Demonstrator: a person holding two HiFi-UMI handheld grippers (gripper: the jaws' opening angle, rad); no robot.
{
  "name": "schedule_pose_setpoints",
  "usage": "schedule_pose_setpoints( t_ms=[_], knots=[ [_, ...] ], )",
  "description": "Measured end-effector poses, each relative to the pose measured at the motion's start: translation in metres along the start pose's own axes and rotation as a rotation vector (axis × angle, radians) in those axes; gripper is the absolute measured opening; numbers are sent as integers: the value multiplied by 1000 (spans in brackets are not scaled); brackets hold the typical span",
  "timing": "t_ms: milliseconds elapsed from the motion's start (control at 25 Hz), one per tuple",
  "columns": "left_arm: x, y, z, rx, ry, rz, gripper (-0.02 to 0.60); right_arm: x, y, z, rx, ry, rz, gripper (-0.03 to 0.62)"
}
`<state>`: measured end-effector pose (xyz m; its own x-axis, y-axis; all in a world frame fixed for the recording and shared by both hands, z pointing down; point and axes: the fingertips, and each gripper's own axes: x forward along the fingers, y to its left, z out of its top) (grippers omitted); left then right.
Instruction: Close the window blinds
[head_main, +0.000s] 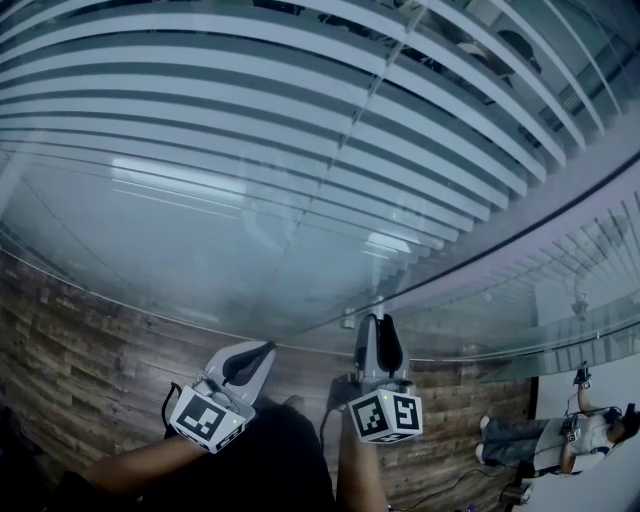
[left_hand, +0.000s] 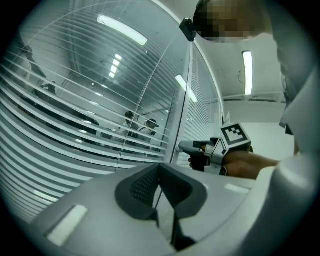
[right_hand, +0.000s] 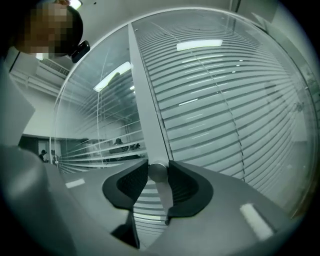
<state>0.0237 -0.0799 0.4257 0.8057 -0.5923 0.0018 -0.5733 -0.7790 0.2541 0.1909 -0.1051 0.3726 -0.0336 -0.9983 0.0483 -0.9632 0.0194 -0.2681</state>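
Gripping the round knob (right_hand: 158, 172) at frame center w/ my right claw (right_hand: 158, 167); left claw (left_hand: 160, 167), lower center, pinched shut, facing the blinds (left_hand: 75, 130) behind glass.

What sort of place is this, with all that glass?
Probably an office: glass partition walls fitted with slatted blinds, long strip lights on the ceiling, and people seated beyond the glass. The floor looks like wood planks.

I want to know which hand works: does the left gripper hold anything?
No: the left gripper has its jaws together at the tips, with nothing between them.
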Motion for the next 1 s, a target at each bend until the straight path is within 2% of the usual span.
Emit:
schedule_pose_setpoints(
  t_ms=[160, 240, 520, 760, 920, 1000],
  knots=[
    [0, -2, -1, -15, 5, -6, 0, 1, 5, -2, -281, 24, -14, 130],
    [-1, -3, 0, -24, 7, -13, 0, 1, 7, -3, -379, 26, -25, 129],
    [-2, -12, 5, 29, -6, -23, 0, 3, 16, -3, -622, 69, -14, 132],
    [-1, -14, 8, 33, -23, -22, 0, 4, 19, -4, -734, 81, 43, 132],
    [-2, -16, 6, 36, -20, -23, 0, 4, 21, -8, -869, 118, 35, 132],
    [-3, -16, 4, 31, -22, -24, 0, 4, 20, -11, -891, 122, 25, 133]
  ],
)
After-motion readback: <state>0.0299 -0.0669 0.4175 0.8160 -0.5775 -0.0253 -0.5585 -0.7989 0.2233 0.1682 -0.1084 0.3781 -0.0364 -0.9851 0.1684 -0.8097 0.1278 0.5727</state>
